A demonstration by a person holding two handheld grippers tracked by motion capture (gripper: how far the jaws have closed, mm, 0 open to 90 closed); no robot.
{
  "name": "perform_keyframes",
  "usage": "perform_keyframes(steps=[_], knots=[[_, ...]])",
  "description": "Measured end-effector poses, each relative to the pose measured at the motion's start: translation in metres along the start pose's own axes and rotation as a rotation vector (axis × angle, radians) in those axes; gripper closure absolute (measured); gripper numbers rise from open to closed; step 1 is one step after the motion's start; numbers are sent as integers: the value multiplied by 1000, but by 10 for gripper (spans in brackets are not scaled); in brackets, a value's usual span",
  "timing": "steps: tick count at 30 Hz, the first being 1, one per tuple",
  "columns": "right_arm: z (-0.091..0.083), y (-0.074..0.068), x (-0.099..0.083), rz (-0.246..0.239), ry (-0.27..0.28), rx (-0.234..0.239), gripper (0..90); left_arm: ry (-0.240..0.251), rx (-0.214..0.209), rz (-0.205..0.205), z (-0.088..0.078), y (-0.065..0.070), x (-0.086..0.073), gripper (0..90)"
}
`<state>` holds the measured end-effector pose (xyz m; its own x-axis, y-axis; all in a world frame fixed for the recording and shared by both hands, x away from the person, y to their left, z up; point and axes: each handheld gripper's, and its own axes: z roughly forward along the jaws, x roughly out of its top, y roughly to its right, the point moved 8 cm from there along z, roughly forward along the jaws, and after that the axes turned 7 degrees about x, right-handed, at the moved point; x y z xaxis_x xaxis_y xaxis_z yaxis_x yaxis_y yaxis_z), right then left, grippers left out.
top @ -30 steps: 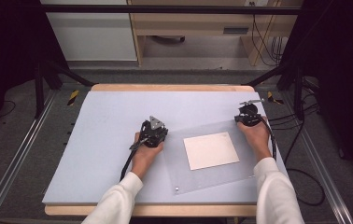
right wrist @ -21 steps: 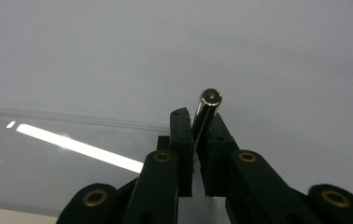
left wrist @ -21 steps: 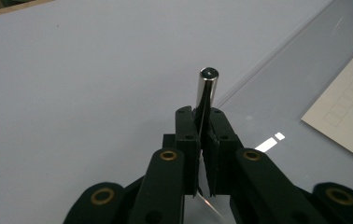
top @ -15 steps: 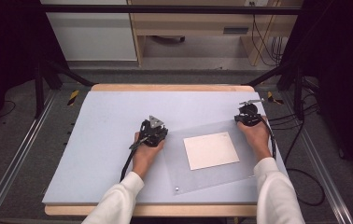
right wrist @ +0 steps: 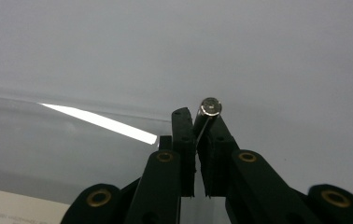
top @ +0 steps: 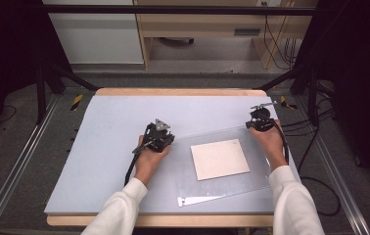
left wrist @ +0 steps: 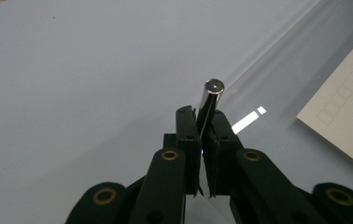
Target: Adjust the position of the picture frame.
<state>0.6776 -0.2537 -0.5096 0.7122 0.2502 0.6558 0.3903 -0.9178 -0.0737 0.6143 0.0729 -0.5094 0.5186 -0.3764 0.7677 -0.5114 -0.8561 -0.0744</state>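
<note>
A clear plastic sheet (top: 232, 183) lies on the pale blue mat (top: 109, 132), with a cream paper square (top: 219, 159) in or under it. My left gripper (top: 159, 133) rests near the sheet's left corner, shut on a short shiny metal rod (left wrist: 210, 99) that sticks out past the fingertips (left wrist: 186, 119). My right gripper (top: 260, 120) sits at the sheet's far right corner, shut on a similar metal rod (right wrist: 209, 109). In the left gripper view the paper (left wrist: 347, 121) lies to the right. The sheet's glossy surface (right wrist: 62, 140) spreads left of the right gripper (right wrist: 201, 119).
The mat covers a wooden table (top: 178, 91) inside a metal frame (top: 21, 161). Cables (top: 315, 132) trail off the right side. A white cabinet (top: 95, 34) and a wooden desk (top: 207, 24) stand behind. The mat's left half is bare.
</note>
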Motion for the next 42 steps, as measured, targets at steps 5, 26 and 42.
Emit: perform_keyframes(steps=[5, 26, 42], knots=[[-7, -5, 2, -9, -8, 5, 858, -6, -8, 14, -8, -2, 2, 845], [-34, -40, 27, -56, -28, 14, 858, 5, 14, 28, -51, -22, 10, 835], [-52, -77, 49, -118, -38, 14, 857, 0, 24, 18, -79, -48, 11, 836]])
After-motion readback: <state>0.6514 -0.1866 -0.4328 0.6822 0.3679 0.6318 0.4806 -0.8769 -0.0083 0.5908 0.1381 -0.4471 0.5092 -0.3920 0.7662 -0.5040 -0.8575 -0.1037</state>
